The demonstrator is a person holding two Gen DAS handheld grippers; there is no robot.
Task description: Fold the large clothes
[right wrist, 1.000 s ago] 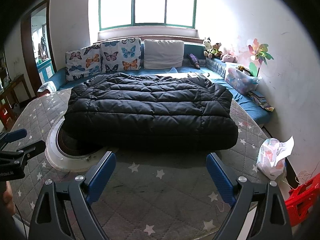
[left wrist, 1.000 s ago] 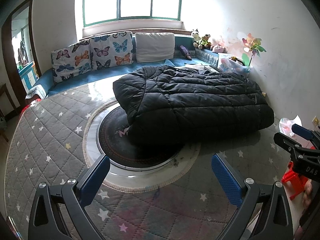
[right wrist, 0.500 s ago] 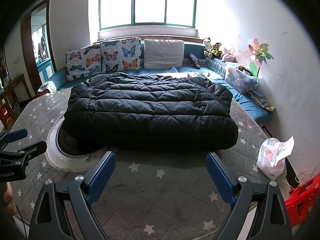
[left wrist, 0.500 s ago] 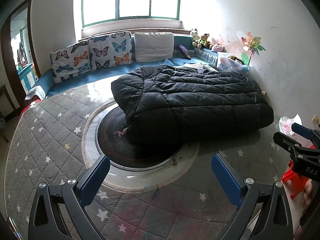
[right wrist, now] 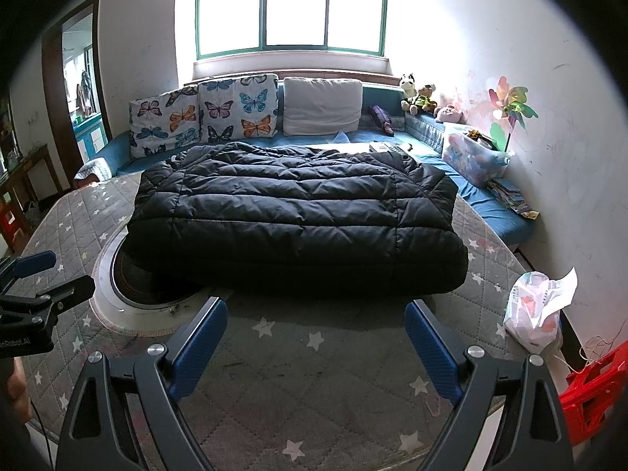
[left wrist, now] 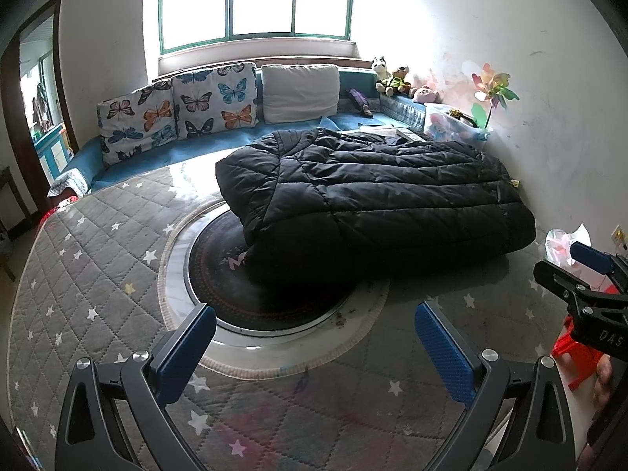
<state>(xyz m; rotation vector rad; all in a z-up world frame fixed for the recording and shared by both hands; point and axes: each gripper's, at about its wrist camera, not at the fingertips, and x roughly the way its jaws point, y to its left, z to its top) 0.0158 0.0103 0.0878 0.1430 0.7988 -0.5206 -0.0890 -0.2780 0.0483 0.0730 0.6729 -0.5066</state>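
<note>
A black quilted puffer coat (left wrist: 373, 196) lies folded in a thick rectangle on the round table with the grey star-patterned cover (left wrist: 86, 267); it also shows in the right wrist view (right wrist: 298, 219). My left gripper (left wrist: 314, 337) is open and empty, held back from the coat near the table's front. My right gripper (right wrist: 316, 329) is open and empty, just short of the coat's near edge. Each gripper shows at the edge of the other's view.
A dark round turntable (left wrist: 243, 286) sits partly under the coat. A blue bench with butterfly cushions (left wrist: 176, 114) runs along the back. A plastic bag (right wrist: 533, 310) lies at the table's right edge. A red stool (right wrist: 596, 388) stands at the right.
The views have shifted only slightly. The coat and both grippers stay as they were.
</note>
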